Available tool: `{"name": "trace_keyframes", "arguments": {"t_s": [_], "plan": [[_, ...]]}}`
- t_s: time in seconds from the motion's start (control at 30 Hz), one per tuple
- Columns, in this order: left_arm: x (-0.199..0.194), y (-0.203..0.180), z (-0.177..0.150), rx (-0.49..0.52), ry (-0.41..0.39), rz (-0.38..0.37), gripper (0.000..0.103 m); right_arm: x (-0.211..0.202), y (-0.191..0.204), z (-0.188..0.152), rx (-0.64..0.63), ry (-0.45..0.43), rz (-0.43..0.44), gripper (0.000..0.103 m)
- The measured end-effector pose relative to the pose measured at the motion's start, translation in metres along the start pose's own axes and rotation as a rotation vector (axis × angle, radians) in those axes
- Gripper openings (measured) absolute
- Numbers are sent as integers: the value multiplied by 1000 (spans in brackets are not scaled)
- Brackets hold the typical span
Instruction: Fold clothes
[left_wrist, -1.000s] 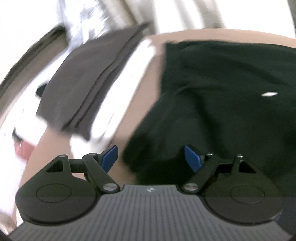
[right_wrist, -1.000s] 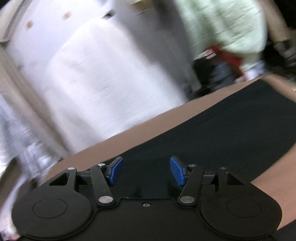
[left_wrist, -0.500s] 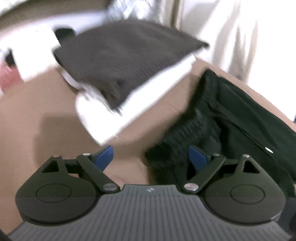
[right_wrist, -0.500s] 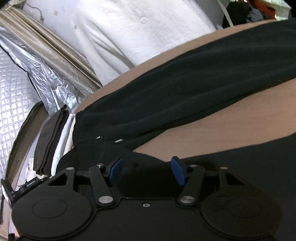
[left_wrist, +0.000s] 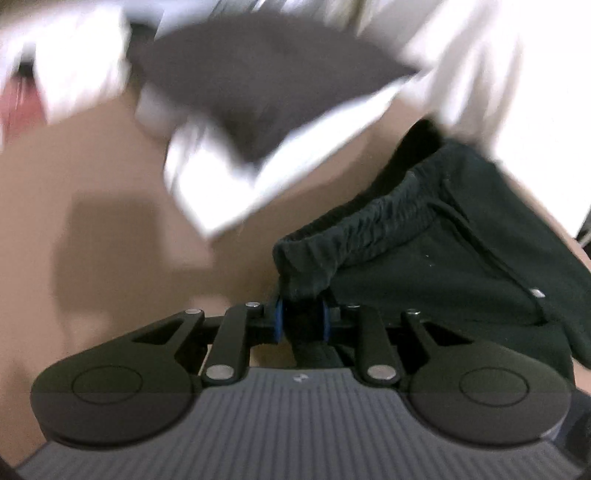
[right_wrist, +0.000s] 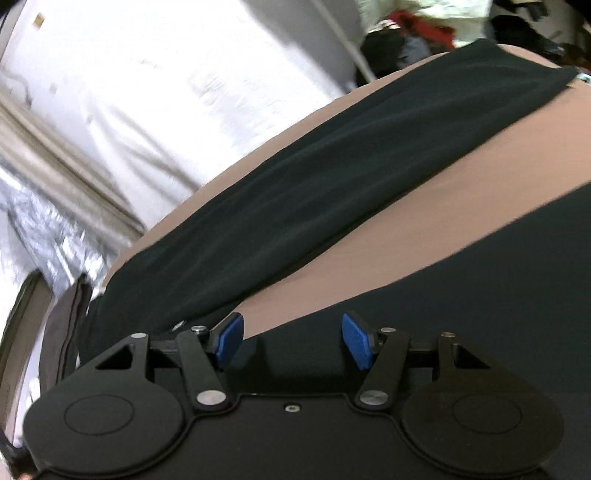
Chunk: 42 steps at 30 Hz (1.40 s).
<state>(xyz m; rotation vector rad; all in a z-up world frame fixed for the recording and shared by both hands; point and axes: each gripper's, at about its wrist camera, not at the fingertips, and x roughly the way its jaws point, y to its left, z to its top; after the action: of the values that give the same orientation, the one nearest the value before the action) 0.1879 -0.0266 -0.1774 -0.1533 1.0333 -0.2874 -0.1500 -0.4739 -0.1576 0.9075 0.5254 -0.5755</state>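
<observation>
pinching the gathered elastic waistband (left_wrist: 354, 236) of the black sweatpants (left_wrist: 461, 273), the left gripper (left_wrist: 301, 320) has its blue pads squeezed tight on a bunched corner of fabric at about 6 o'clock in the left wrist view. that waistband is ribbed and crinkly, with a thin drawstring (left_wrist: 491, 251) trailing off toward 3 o'clock, ending in a small shiny tip. the pants look like soft fleece, matte, lying on a smooth tan table (left_wrist: 110, 192).

up around 12 o'clock sits a folded stack (left_wrist: 258, 110): a dark grey knit piece on top of something white, both smeared by motion blur so the edges are mushy. can't make out what the white and pinkish stuff at 10 o'clock is, way too blurry.

right wrist view: the right gripper (right_wrist: 293, 339) is spread wide, blue textured pads apart with nothing between them, hovering over black fabric at 6 o'clock. whether it touches the cloth, can't tell. one pant leg (right_wrist: 332, 206) runs as a long flat band from 8 o'clock up to 1 o'clock, the tan table (right_wrist: 424, 229) showing as a wedge between it and the nearer black cloth. the grey stack's edge (right_wrist: 70, 325) peeks in at 9 o'clock, mostly cut off. background at 11 o'clock is white sheeting and silvery quilted stuff, blurred.
</observation>
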Motion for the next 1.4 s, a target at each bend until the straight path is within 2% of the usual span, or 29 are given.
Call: {"name": "trace_keyframes", "arguments": {"t_s": [0.07, 0.13, 0.2, 0.33, 0.4, 0.43, 0.47, 0.53, 0.6, 0.67, 0.77, 0.8, 0.83, 0.87, 0.9, 0.93, 0.97, 1.03, 1.07, 1.1, 1.17, 1.2, 1.27, 1.33, 1.4], "plan": [[13, 1, -3, -1, 27, 25, 24, -11, -5, 6, 4, 30, -48, 65], [7, -7, 0, 26, 15, 45, 30, -30, -11, 15, -28, 59, -81, 65], [1, -15, 1, 73, -17, 74, 32, -64, -25, 23, -75, 42, -94, 67], [6, -20, 0, 107, 39, 91, 47, -138, -80, 27, -25, -48, -213, 73], [3, -20, -2, 81, 73, 35, 52, -167, -110, 21, 16, -100, -301, 80], [2, -19, -2, 64, 86, 9, 59, -176, -123, 16, 45, -116, -344, 80], [2, -19, -4, 60, 91, -1, 62, -183, -138, 9, 79, -128, -394, 80], [1, -22, -7, 67, 96, 2, 66, -187, -160, -8, 148, -148, -475, 80], [0, -27, -11, 82, 92, 30, 69, -192, -186, -27, 233, -168, -513, 80], [0, -28, -12, 81, 78, 44, 69, -182, -199, -42, 292, -178, -535, 80], [1, -23, -7, 17, 35, -2, 70, -162, -213, -48, 345, -180, -557, 82], [2, -21, -6, -3, 28, -8, 70, -156, -213, -48, 348, -202, -554, 87], [3, -21, -6, -3, 20, -12, 69, -153, -213, -48, 323, -239, -549, 87], [4, -22, -6, 9, 18, -13, 68, -150, -213, -47, 304, -280, -536, 85], [4, -22, -7, 16, 23, -11, 68, -147, -214, -46, 289, -327, -515, 60], [4, -22, -8, 21, 29, -9, 68, -144, -215, -44, 275, -373, -494, 12], [4, -22, -9, 26, 36, -7, 67, -149, -207, -44, 215, -449, -491, 8], [5, -22, -11, 36, 48, -2, 69, -174, -171, -43, -8, -637, -534, 5], [3, -20, -11, 31, 56, -2, 69, -183, -152, -39, -97, -681, -572, 5], [1, -16, -12, 22, 58, -2, 69, -192, -142, -35, -117, -709, -584, 5], [-5, -9, -12, -5, 45, 2, 70, -210, -140, -28, -35, -759, -543, 5], [-7, -5, -12, -18, 37, 4, 72, -217, -142, -28, 15, -764, -533, 5], [-5, -7, -12, -13, 41, -13, 82, -214, -149, -31, 66, -720, -564, 5], [-2, -10, -13, -4, 47, -33, 87, -199, -165, -36, 109, -641, -616, 5], [2, -13, -13, 5, 54, -53, 95, -183, -194, -44, 219, -544, -619, 5]]}}
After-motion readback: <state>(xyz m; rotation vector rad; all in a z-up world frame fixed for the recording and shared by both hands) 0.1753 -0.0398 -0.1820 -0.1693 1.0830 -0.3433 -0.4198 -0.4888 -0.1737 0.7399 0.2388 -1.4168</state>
